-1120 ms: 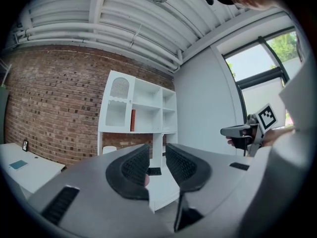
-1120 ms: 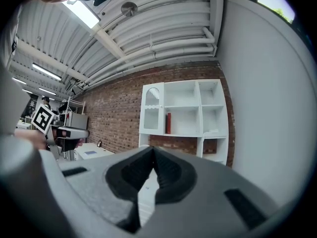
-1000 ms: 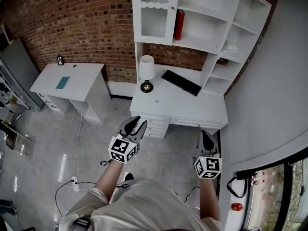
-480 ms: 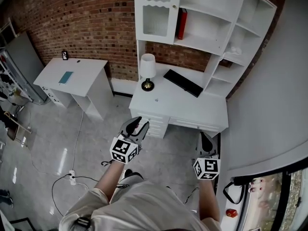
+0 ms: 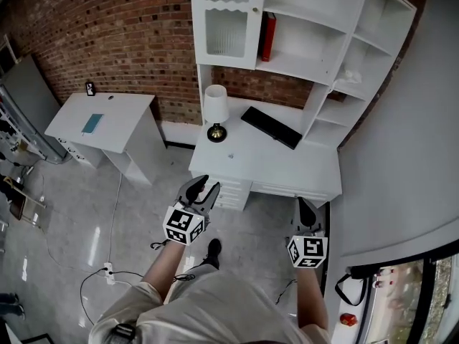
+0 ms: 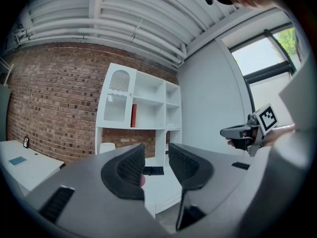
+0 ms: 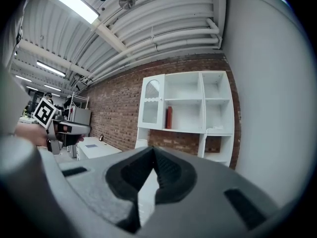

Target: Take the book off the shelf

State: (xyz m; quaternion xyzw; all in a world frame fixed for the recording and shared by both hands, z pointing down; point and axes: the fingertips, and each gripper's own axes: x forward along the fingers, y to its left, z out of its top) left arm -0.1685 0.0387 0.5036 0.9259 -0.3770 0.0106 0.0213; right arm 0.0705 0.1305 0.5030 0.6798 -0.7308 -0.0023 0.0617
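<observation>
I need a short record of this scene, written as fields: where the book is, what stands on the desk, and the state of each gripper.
book: red book, upright on an upper shelf of the white shelf unit
desk: white desk under the shelves, bearing a lamp and a black keyboard
left gripper: jaws apart, nothing between them
right gripper: jaws together, empty
position: both grippers over the floor in front of the desk, far from the book
task state: book not yet touched

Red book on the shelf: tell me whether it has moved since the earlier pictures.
No. The red book stands upright at the left end of its open shelf compartment, beside the glass-door cabinet, as before.
</observation>
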